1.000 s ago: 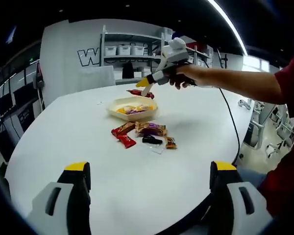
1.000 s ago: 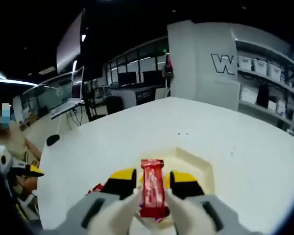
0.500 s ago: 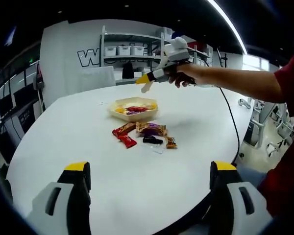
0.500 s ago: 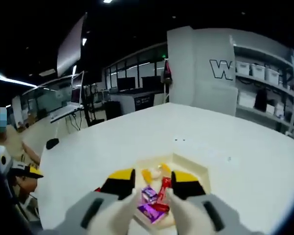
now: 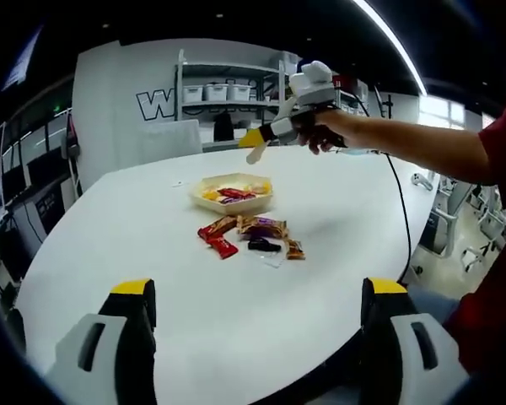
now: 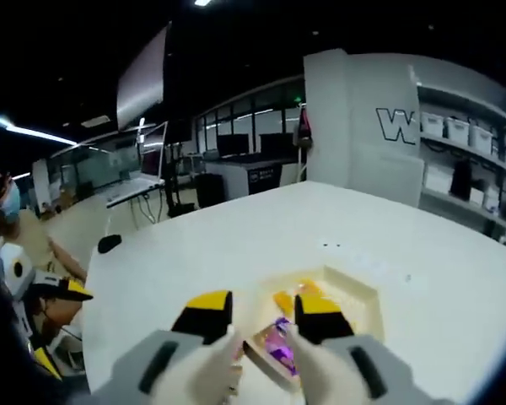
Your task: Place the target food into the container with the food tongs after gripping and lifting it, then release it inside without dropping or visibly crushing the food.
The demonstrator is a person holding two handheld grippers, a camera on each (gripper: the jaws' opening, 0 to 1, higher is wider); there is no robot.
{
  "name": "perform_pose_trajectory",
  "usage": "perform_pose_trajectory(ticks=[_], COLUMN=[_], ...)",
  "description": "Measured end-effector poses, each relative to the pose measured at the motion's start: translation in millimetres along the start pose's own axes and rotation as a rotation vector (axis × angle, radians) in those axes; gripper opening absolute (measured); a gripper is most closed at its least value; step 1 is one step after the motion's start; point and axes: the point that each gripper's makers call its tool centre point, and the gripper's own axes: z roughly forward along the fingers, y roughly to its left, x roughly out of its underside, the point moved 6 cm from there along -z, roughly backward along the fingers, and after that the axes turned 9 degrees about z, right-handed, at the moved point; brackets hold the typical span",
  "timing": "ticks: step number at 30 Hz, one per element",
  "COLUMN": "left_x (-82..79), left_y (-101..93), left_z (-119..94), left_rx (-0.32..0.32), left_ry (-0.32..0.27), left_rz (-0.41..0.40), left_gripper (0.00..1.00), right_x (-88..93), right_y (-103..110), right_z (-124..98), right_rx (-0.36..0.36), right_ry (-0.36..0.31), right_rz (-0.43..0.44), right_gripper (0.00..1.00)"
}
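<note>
One red bar delivered, tongs raised clear

One red bar (image 5: 234, 193) now lies in the cream container (image 5: 232, 192) on the worktop (image 5: 337, 211), no longer pinched as a second ago, so the release looks done. Right gripper (image 6: 261, 316) fingers (image 6: 206, 310) are parted and empty above it; left gripper (image 5: 257, 308) fingers gape, holding nothing.

white table (image 5: 337, 202), shelving (image 5: 228, 93) with storage boxes by a lettered wall (image 5: 126, 101), ceiling light strip (image 5: 388, 38).

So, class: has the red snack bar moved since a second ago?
Yes. It left the right gripper and now lies in the tray, the red bar among the other snacks.
</note>
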Motion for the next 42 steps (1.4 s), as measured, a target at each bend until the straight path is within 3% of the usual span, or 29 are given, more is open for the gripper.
perform_pose_trajectory(ticks=[22,42], left_x=[-3.7,2.1], left_y=[-10.3,-10.6], left_z=[-5.0,-3.5], left_rx=[-0.003,0.010], left_ry=[-0.016,-0.014], left_rz=[0.009,0.001], left_gripper=[0.99,0.99], right_x=[33.7,67.3], right_y=[17.0,33.1], right_z=[-20.0,-8.0], right_rx=[-0.019,-0.062], right_ry=[0.003,0.062], right_rz=[0.013,0.018], right_gripper=[0.23,0.24])
